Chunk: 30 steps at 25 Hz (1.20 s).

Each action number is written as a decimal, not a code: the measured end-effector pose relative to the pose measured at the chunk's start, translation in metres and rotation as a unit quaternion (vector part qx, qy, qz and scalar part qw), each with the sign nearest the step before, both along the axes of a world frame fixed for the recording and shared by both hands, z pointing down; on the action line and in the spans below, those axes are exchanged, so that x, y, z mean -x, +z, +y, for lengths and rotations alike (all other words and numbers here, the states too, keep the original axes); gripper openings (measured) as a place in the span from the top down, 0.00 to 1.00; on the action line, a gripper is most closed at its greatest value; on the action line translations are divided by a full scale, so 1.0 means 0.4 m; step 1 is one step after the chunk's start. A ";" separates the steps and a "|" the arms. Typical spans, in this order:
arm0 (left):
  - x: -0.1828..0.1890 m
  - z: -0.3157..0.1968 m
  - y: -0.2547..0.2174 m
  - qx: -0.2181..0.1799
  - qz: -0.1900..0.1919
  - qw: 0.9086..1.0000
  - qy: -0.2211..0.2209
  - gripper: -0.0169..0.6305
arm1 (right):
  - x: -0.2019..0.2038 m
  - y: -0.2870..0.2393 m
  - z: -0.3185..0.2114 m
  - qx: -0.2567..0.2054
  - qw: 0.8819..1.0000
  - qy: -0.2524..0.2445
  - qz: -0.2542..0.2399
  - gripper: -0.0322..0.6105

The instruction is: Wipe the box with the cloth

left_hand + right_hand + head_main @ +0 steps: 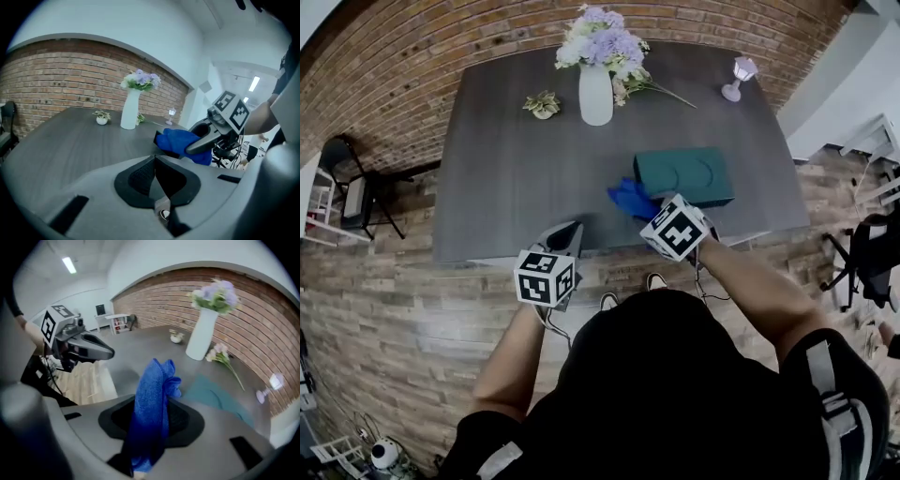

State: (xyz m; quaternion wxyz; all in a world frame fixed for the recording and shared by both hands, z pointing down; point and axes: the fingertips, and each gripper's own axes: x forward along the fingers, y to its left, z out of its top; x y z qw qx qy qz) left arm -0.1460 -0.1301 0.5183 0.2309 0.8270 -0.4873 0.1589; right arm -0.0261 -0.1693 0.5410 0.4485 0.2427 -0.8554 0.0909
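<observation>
A dark teal box (684,175) lies flat on the grey table (516,178), near its front right edge. My right gripper (647,210) is shut on a blue cloth (631,198) and holds it at the box's front left corner. In the right gripper view the cloth (152,401) stands bunched up between the jaws, with the box (220,399) just beyond it. My left gripper (571,230) hovers over the table's front edge, left of the cloth. Its jaws (154,161) are shut on nothing.
A white vase of purple flowers (596,94) stands at the back middle of the table. A small potted plant (543,105) sits to its left and a stemmed glass (737,79) at the back right. Black chairs (356,192) stand off the table's left side.
</observation>
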 end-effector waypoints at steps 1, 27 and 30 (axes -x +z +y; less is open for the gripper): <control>0.024 0.015 0.005 0.002 0.001 1.000 -0.010 0.96 | 0.065 -0.001 0.042 0.010 0.999 -0.034 -0.008 0.73; -0.481 -0.086 -0.018 -0.003 0.006 0.995 0.102 0.96 | -1.156 0.007 -0.108 -0.015 0.898 0.440 -0.015 0.72; -0.565 -0.111 -0.034 -0.008 -0.006 0.993 0.119 0.96 | -1.240 0.012 -0.078 -0.024 0.888 0.458 -0.036 0.72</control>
